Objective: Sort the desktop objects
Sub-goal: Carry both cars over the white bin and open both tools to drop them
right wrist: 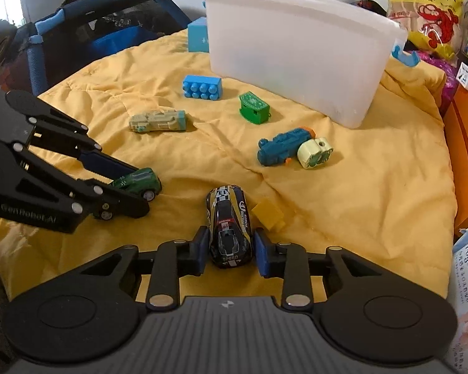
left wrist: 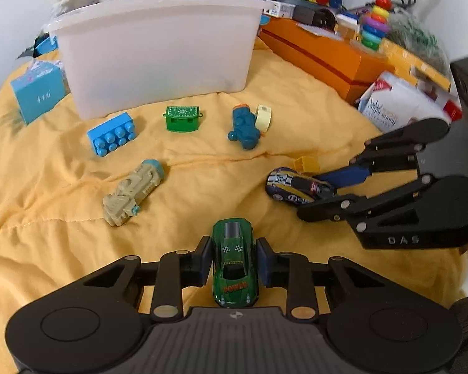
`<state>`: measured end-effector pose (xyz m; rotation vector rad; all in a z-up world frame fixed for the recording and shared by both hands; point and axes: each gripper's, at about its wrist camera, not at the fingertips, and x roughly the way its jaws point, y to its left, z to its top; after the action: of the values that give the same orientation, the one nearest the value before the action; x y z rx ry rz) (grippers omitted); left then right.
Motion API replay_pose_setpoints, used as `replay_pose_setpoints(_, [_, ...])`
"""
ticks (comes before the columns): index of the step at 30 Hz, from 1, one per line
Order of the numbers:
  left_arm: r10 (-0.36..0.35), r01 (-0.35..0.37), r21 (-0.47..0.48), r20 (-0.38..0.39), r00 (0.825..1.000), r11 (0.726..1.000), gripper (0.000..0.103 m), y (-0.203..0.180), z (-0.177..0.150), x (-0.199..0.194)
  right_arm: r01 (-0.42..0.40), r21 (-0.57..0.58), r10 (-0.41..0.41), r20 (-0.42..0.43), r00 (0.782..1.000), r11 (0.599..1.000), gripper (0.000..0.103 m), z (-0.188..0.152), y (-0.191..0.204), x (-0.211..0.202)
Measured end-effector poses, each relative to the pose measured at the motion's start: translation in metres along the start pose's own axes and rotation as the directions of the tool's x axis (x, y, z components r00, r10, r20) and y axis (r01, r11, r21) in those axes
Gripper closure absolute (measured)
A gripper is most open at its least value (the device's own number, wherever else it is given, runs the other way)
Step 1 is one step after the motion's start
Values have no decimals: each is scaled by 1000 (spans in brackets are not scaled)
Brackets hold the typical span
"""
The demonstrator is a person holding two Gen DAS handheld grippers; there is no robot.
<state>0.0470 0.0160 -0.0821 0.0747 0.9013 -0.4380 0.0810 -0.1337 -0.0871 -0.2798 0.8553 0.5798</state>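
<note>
Left gripper (left wrist: pixel 234 263) fingers straddle the green car (left wrist: pixel 235 268) on the yellow quilt (left wrist: pixel 62 202); right gripper (right wrist: pixel 231 247) likewise brackets the black car (right wrist: pixel 230 229). Contact uncertain. Squeeze squarely, lift straight, then carry to the white bin (left wrist: pixel 159 50).

"POWER" on green car (left wrist: pixel 235 265), "SPEED" on black car (right wrist: pixel 230 230), "DAS" on right gripper (left wrist: pixel 324 198)

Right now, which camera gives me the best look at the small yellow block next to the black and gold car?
The right wrist view. The yellow block lies there in full, just right of the black and gold car between the right gripper fingers. In the left wrist view, only a yellow corner shows, behind that car and the gripper's fingers.
</note>
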Motion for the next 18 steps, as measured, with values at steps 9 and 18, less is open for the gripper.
replay_pose_setpoints(9, [22, -32, 52, 177, 984, 998, 70, 8, 48, -54, 49, -21, -45, 158, 986, 999, 69, 44, -6, -46])
replay_pose_setpoints(18, [72, -130, 131, 378, 923, 983, 69, 24, 135, -86, 97, 43, -106, 341, 934, 994, 69, 112, -35, -72])
